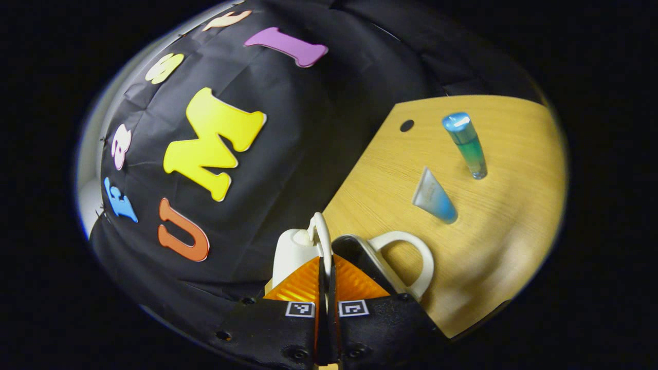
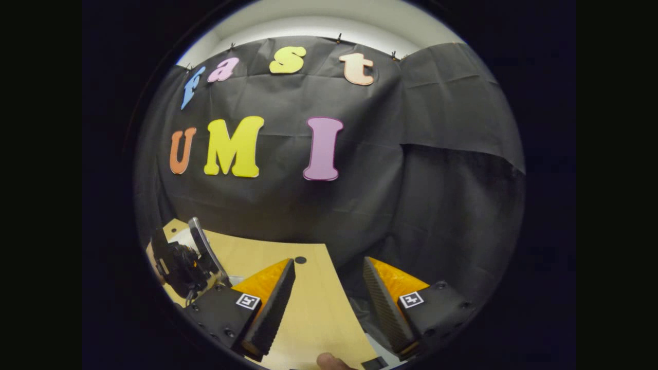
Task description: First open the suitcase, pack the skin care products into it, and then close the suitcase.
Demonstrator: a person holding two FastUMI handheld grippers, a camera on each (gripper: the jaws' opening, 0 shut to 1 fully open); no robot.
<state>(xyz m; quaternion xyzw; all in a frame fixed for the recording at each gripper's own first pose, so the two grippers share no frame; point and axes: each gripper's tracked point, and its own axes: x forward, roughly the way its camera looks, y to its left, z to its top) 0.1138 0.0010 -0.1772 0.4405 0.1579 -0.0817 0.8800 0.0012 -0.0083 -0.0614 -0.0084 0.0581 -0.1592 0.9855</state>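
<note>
— What are the left tongs (image 1: pixel 326 272) doing?

— Tilted hard over, fingers pressed together on the thin white rim of the cream hard-shell suitcase (image 1: pixel 298 249), its looped handle (image 1: pixel 411 257) just to their right.

— And the skin care things?

— Farther out beyond those tongs on the pale wooden table (image 1: pixel 504 241): a small blue-tipped squeeze tube (image 1: pixel 434 198) and, past it, a tall blue-green bottle (image 1: pixel 467 144), slightly apart.

— The right tongs (image 2: pixel 329 298)?

— Held level, spread wide with nothing between them, over the table's edge. The left tongs show to their left.
</note>
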